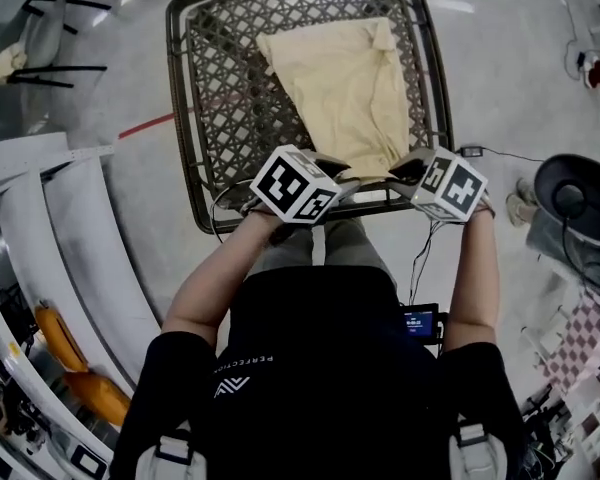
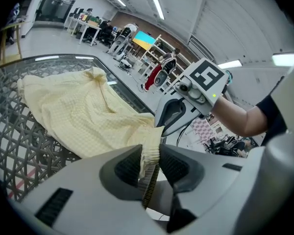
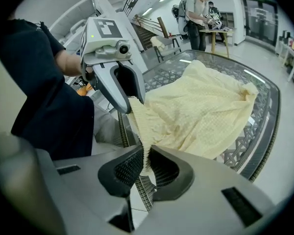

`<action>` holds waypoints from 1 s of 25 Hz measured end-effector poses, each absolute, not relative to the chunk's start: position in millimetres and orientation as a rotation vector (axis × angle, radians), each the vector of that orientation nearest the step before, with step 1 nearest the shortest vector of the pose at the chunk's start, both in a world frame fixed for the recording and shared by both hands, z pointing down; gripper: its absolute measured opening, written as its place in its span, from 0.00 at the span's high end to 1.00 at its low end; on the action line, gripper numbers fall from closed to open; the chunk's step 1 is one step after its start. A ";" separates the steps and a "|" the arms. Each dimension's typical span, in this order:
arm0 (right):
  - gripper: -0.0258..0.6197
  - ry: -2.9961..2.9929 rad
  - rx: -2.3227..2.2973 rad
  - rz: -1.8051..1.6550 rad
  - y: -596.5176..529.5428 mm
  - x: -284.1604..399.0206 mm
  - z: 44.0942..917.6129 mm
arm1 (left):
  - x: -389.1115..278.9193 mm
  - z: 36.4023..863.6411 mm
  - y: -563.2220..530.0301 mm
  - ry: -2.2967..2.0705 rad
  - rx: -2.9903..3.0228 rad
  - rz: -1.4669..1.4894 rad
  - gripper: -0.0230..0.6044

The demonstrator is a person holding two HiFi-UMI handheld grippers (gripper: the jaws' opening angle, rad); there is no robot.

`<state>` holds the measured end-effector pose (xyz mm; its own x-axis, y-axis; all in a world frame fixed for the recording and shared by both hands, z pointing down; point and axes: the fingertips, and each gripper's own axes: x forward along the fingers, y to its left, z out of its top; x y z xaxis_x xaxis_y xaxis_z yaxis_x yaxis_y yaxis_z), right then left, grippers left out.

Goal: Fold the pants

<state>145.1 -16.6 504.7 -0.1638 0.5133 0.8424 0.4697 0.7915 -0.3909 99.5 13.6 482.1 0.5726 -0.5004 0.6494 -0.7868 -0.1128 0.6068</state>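
The pants are pale yellow, with a tiny square pattern all over. They lie crumpled on the crisscross surface, and one end is bunched up at the far side. The stretchy ribbed edge is at the near rim, close to the person. The left claw is pinched tight on that edge. The right claw is pinched tight on it too, just beside the left one.

**Pants**: matt pale-yellow cloth, waffle-textured, ribbed at the waistband, on the table, a glossy clear top over dark woven lattice. At the table's near edge, left gripper and right gripper: smooth matt grey plastic, black ridged pads.
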 end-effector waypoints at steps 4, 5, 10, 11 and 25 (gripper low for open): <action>0.87 -1.813 -0.651 0.068 -13.3 137.1 498.5 | 92.8 477.4 18.6 -1.058 1.829 0.382 0.79; 0.87 -1.818 -0.629 0.070 -13.3 134.8 496.4 | 90.6 475.8 19.0 -1.058 1.842 0.392 0.79; 0.87 -1.851 -0.614 0.060 -25.2 125.6 489.1 | 83.7 472.8 9.2 -1.053 1.857 0.397 0.79; 0.87 -1.857 -0.619 0.062 -27.1 125.0 489.2 | 83.7 473.6 7.5 -1.046 1.852 0.396 0.79; 0.87 -1.849 -0.813 -0.097 -77.5 64.2 483.8 | 27.1 472.8 -37.2 -1.223 1.709 0.319 0.79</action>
